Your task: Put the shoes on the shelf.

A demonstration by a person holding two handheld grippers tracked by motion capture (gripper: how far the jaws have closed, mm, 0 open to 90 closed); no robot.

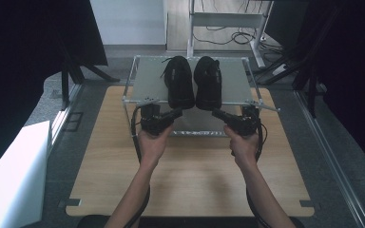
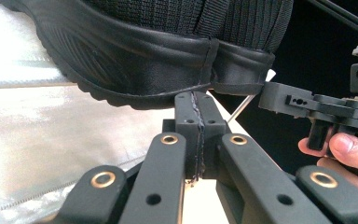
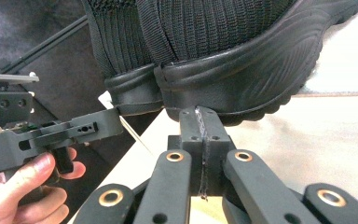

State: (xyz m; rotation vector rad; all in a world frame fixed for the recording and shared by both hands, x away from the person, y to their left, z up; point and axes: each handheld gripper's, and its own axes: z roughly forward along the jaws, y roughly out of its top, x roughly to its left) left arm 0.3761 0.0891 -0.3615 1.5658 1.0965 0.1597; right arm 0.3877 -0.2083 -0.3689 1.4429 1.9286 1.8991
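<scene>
Two black shoes [image 1: 193, 81] on a rack [image 1: 142, 85], heels toward the person; each closed, empty gripper, left gripper [image 1: 175, 113] and right gripper [image 1: 216, 113], points at the heel just ahead.

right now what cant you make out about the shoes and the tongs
- Contact: in the high view the left tongs and right tongs meet the heels of the left shoe and right shoe; too small to tell touching from just short.
- Toes: cut off by the top edge in both gripper views.
- Soles: hidden against the shelf.
- Lace knots: too small and dark in the high view.
</scene>
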